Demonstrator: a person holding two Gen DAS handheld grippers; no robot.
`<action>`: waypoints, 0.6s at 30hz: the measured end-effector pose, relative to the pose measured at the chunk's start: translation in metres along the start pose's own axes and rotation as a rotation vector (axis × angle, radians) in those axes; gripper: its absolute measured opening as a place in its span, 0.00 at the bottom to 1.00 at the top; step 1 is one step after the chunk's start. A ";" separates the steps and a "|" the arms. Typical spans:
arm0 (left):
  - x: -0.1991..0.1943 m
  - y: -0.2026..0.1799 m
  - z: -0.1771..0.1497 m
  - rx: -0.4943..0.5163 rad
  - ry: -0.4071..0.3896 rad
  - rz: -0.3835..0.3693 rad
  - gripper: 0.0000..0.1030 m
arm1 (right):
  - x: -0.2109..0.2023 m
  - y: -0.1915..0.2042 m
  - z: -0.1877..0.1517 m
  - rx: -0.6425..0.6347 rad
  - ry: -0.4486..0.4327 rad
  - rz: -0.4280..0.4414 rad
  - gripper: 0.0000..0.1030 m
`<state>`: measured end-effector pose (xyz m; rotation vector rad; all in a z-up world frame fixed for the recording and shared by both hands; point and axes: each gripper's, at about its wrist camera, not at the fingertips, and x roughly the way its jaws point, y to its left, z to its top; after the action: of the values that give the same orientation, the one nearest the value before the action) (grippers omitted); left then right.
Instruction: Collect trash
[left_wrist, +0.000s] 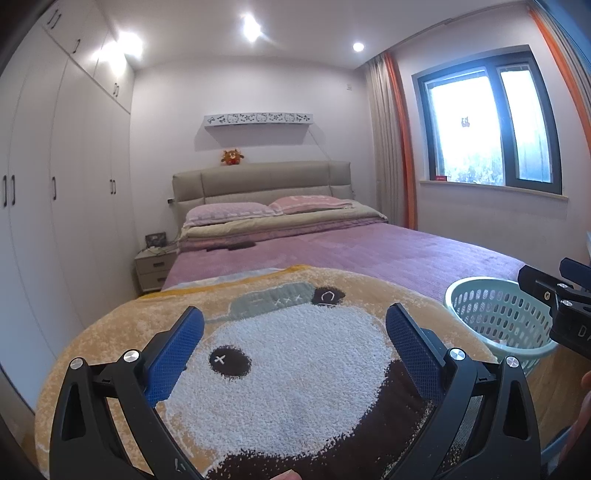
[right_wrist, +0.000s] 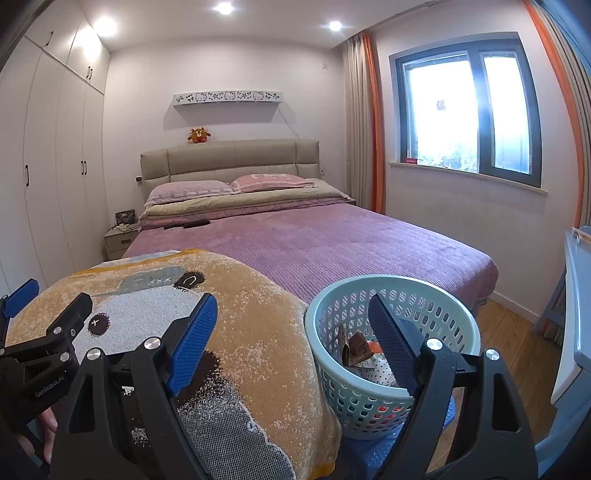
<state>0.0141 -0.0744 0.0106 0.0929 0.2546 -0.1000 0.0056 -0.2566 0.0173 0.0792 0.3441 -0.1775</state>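
Observation:
A pale green perforated basket (right_wrist: 391, 295) stands at the foot of the bed, holding crumpled trash (right_wrist: 356, 350) of brown and white paper. It also shows in the left wrist view (left_wrist: 495, 317). My right gripper (right_wrist: 291, 325) is open and empty, its right finger over the basket's mouth and its left finger over the bear blanket (right_wrist: 240, 317). My left gripper (left_wrist: 295, 328) is open and empty above the same blanket (left_wrist: 288, 350). The left gripper's body shows at the left edge of the right wrist view (right_wrist: 33, 354).
A bed with a purple cover (right_wrist: 332, 243) fills the middle, with pillows (right_wrist: 192, 190) at the headboard. White wardrobes (left_wrist: 55, 184) line the left wall. A nightstand (left_wrist: 153, 267) stands by the bed. A window (right_wrist: 465, 107) and wooden floor (right_wrist: 517, 339) are to the right.

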 end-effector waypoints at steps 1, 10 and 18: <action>0.000 0.000 0.000 0.000 0.000 0.000 0.93 | 0.000 0.000 0.000 0.000 0.000 -0.002 0.77; -0.001 -0.004 0.000 0.006 -0.002 -0.001 0.93 | 0.003 -0.003 0.000 0.010 0.005 -0.004 0.77; -0.001 -0.004 0.001 0.005 -0.002 -0.009 0.93 | 0.001 0.000 0.002 0.000 0.003 -0.005 0.77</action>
<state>0.0130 -0.0781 0.0111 0.0969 0.2530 -0.1100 0.0065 -0.2572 0.0186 0.0785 0.3470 -0.1819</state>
